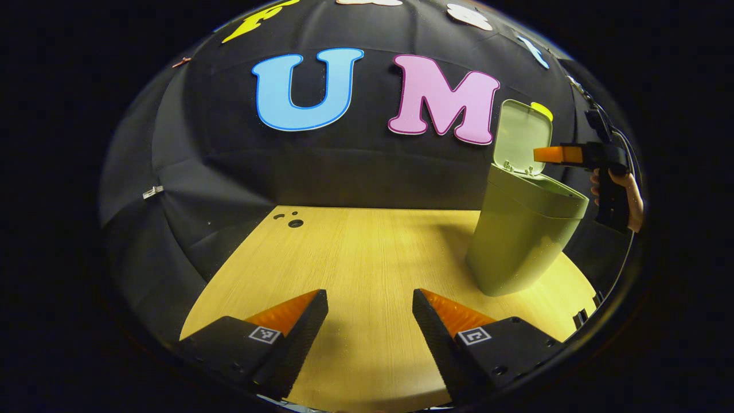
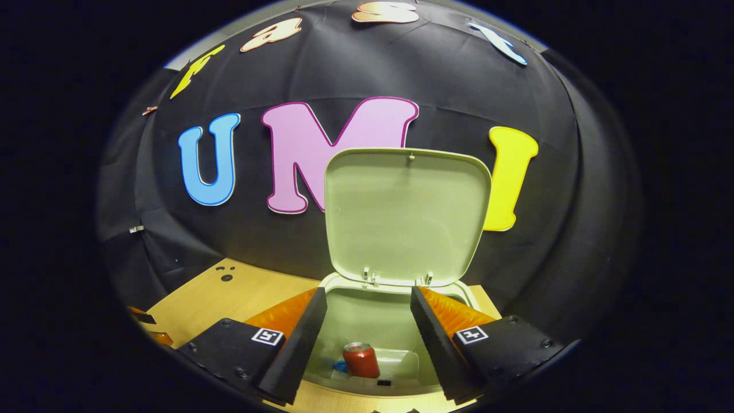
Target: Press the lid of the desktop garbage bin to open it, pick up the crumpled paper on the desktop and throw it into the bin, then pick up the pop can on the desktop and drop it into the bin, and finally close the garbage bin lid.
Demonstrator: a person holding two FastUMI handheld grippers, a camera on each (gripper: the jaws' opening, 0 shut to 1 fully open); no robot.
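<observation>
**Can is in the bin; only the lid is left**

Your right gripper (image 2: 367,338) hangs over the mouth of the pale green plastic desktop bin (image 1: 519,241), jaws apart and empty. Below them, on the bin floor, the red metal pop can (image 2: 361,360) stands roughly upright, its long axis near vertical, silver top up and tilted a little toward the camera. A scrap of blue lies just beside it at its left; I cannot tell what it is, and I cannot make out the crumpled paper for certain. The flat rounded-square lid (image 2: 406,215) stands raised on its rear hinge, inner face toward you, its free edge pointing up.

Your left gripper (image 1: 370,335) waits low over the light wood tabletop (image 1: 355,252), jaws apart, holding nothing, well apart from the bin.

The risks from here, as I judge them:
- Push the lid down while your right jaws are inside the rim and it closes on them.
- Press the lid off-centre, or too near the hinge, and it may not latch and could spring back up.
- The bin looks tall, narrow and light, standing near the tabletop's right edge; a sideways or backward shove could slide or tip it.
</observation>
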